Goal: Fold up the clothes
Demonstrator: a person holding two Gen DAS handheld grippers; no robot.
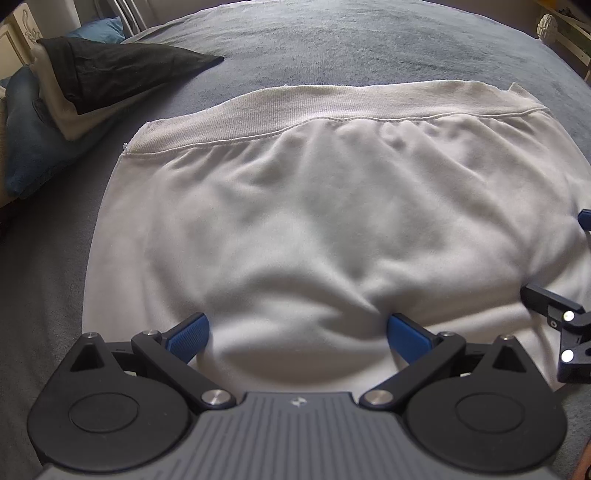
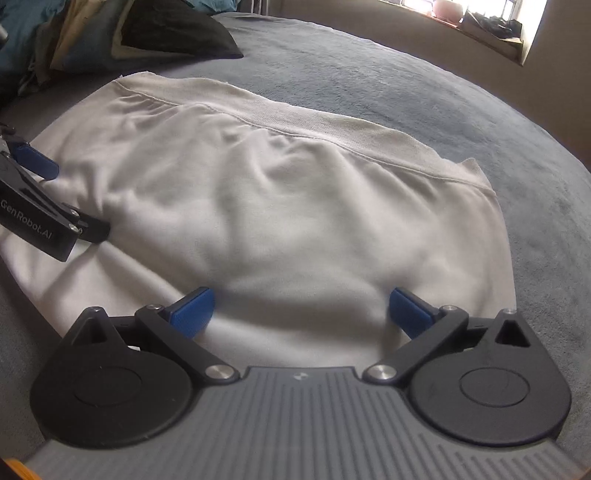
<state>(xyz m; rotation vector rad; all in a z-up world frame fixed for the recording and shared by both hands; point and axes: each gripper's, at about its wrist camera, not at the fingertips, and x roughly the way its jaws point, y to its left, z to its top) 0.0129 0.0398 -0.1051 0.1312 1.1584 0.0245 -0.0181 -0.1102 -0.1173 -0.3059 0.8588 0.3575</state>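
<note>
- Left wrist view: white garment [image 1: 314, 221] lies spread flat on grey blanket [image 1: 332, 48], ribbed band [image 1: 295, 110] at the far edge, soft wrinkles across the middle.
- Left gripper [image 1: 297, 338] sits low over the garment's near edge, jaws spread wide; cloth lies between the blue pads [image 1: 188, 338], nothing pinched.
- Right gripper shows at the right edge of this view, close beside the left one, over the same near edge.
- Right wrist view: right gripper [image 2: 301, 314] also gapes wide over the near hem, blue pads apart, cloth loose between them.
- Same garment [image 2: 277, 206] fills this view; ribbed band [image 2: 314, 129] runs diagonally at the far side.
- Clothes pile [image 1: 74, 85] sits far left on the blanket, well apart from the garment: dark, cream and blue pieces stacked.
- Window [image 2: 480, 14] bright at top right.
</note>
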